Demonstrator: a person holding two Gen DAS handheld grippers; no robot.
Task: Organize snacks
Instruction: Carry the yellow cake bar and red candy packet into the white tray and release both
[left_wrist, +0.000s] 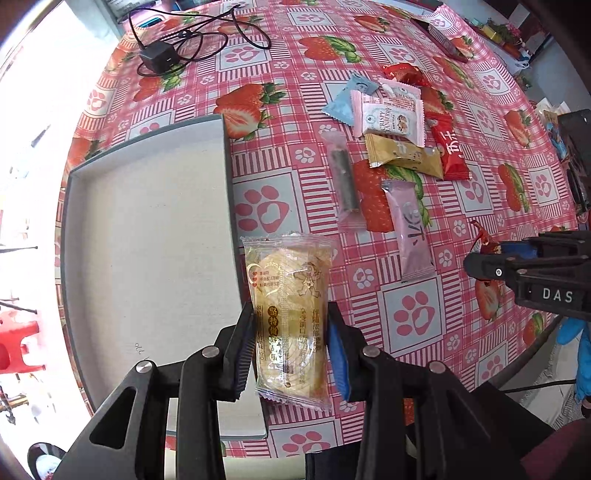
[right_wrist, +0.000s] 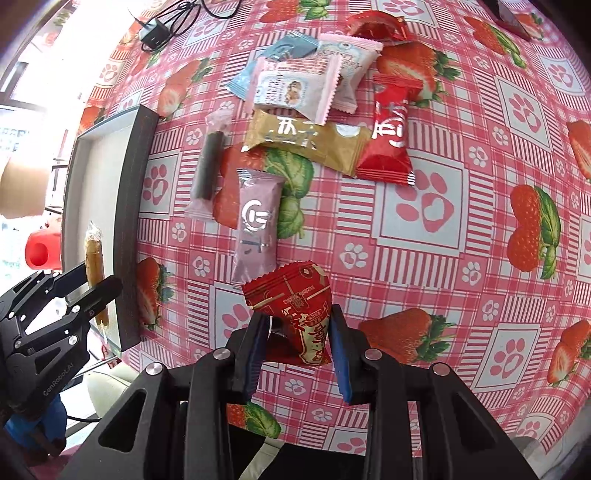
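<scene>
Grey tray (left_wrist: 147, 229) lies at ten o'clock of the left claw (left_wrist: 291, 343), which pinches a pastry (left_wrist: 288, 314) lengthwise, seemingly over the rim; right claw (right_wrist: 297, 343) pinches a red packet (right_wrist: 295, 302).

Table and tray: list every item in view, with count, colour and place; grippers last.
Tray: one, grey, table's left side.
Tablecloth: one, pink check with strawberries, covering table.
Charger with cable: one, black, far end.
Clear-wrapped pastry: one, yellow, in left gripper.
Red packet: one, in right gripper.
Purple packet: one, nearest of the loose snacks.
Dark stick snack: one, clear wrapper, beside tray.
Gold packet: one, in pile.
Red pile packet: one, right of gold.
Left gripper: shut on pastry.
Right gripper: shut on red packet.
</scene>
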